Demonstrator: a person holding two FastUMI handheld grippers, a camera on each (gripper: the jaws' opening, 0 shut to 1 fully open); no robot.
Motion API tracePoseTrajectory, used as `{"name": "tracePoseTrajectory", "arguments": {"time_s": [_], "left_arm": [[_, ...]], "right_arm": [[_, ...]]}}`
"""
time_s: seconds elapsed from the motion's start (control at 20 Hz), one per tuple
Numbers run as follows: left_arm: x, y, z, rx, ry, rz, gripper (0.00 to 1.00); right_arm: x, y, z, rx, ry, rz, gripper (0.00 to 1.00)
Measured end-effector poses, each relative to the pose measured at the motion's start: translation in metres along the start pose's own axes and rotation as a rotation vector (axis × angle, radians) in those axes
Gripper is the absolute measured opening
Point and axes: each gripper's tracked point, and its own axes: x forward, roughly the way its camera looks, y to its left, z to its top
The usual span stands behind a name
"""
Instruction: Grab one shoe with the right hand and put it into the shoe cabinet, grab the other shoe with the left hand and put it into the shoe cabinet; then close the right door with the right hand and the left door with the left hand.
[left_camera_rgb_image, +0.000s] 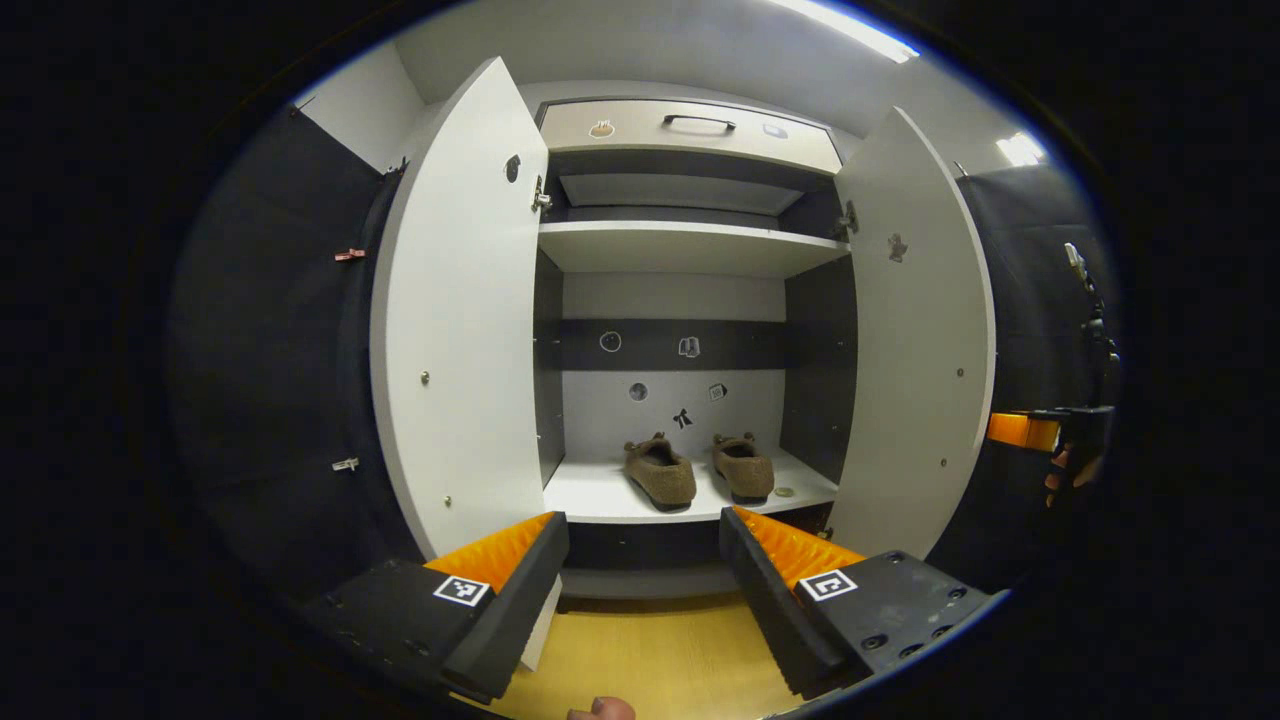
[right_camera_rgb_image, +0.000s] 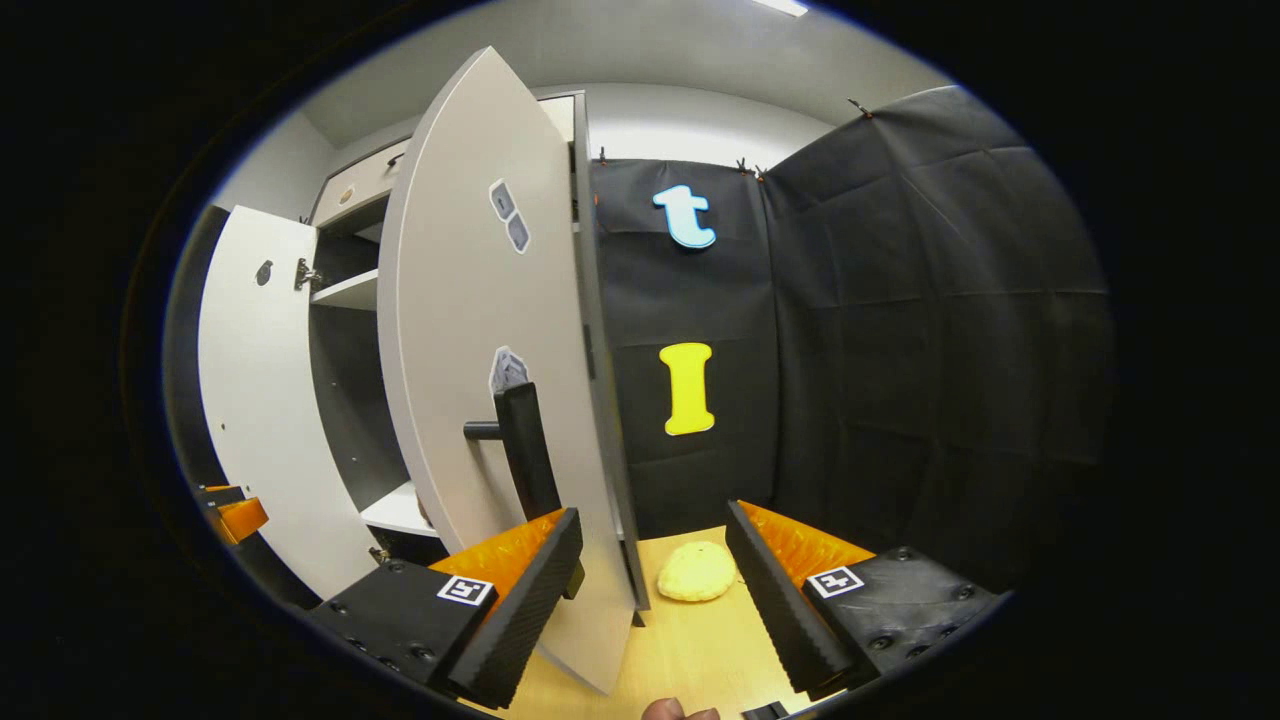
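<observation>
Both shoes (left_camera_rgb_image: 697, 470) already sit side by side on the bottom shelf (left_camera_rgb_image: 600, 495) of the cabinet (left_camera_rgb_image: 690, 245), toes toward the back panel, so what you have left is the doors. In the left gripper view the left door (left_camera_rgb_image: 460, 310) stands at 10 o'clock and the right door (left_camera_rgb_image: 915, 340) at 2 o'clock, both swung wide. Your left gripper (left_camera_rgb_image: 645, 580) hangs back in front of the opening with its fingers spread wide and nothing between them. In the right gripper view your right gripper (right_camera_rgb_image: 655, 590) is close to the right door, its fingers also spread wide and empty; the door's free edge runs down between them and the black handle (right_camera_rgb_image: 522, 445) stands at 11 o'clock, just above the left finger. Judge the door as a stiff, flat, smooth panel: light to swing on its hinges, but slippery if you try to pinch the face. You do not need to clamp it; push on the outer face near the free edge or beside the handle, where leverage is greatest, and it should turn easily. Go gently near the end, since a light panel can bounce off the frame. A pale yellow lump (right_camera_rgb_image: 697, 572) lies on the floor (right_camera_rgb_image: 690, 650) at 12 o'clock, just outside the door's foot.
</observation>
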Motion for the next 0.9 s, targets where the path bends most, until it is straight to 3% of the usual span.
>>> {"name": "tracePoseTrajectory", "arguments": {"time_s": [0.4, 0.6, 0.9], "left_arm": [[-0.016, 0.022, -0.002, -0.010, -0.006, -0.006, 0.96], [-0.021, 0.034, -0.003, -0.014, -0.004, 0.002, 0.96], [-0.033, 0.063, 0.000, -0.026, -0.015, 0.047, 0.96]], "right_arm": [[0.008, 0.067, -0.011, -0.012, 0.000, 0.069, 0.98], [0.013, 0.109, -0.022, -0.009, 0.033, 0.142, 0.98], [0.001, 0.154, -0.032, 0.003, 0.052, 0.203, 0.98]]}}
